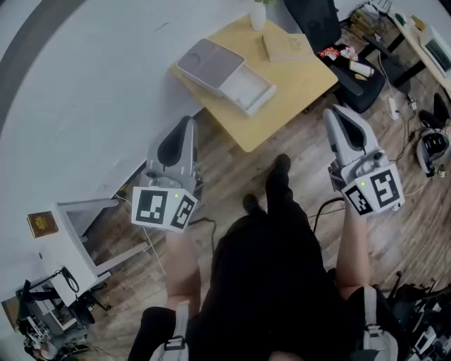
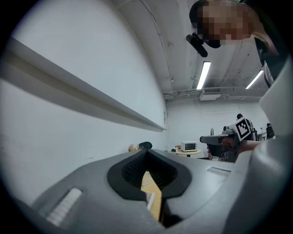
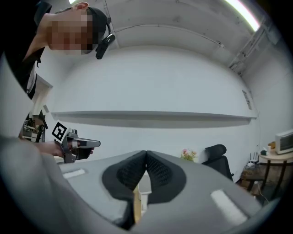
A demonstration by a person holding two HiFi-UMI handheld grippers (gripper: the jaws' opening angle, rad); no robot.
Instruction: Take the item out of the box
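Note:
In the head view a grey and white box (image 1: pixel 213 63) lies on a low yellow table (image 1: pixel 299 88). Its white inner tray (image 1: pixel 248 89) is slid partly out toward me, and I cannot tell what is in it. My left gripper (image 1: pixel 189 122) hangs over the floor just short of the table's near corner, jaws shut and empty. My right gripper (image 1: pixel 332 112) is held to the right of the table at the same height, also shut on nothing. In the left gripper view the fingertips (image 2: pixel 145 151) meet. In the right gripper view the fingertips (image 3: pixel 146 153) meet too.
On the table's far side stand a white vase (image 1: pixel 258 15) and a flat brown packet (image 1: pixel 285 47). A black chair (image 1: pixel 331 32) stands behind the table. A white shelf unit (image 1: pixel 74 236) is at my left, and cables and gear (image 1: pixel 431 148) lie on the floor at right.

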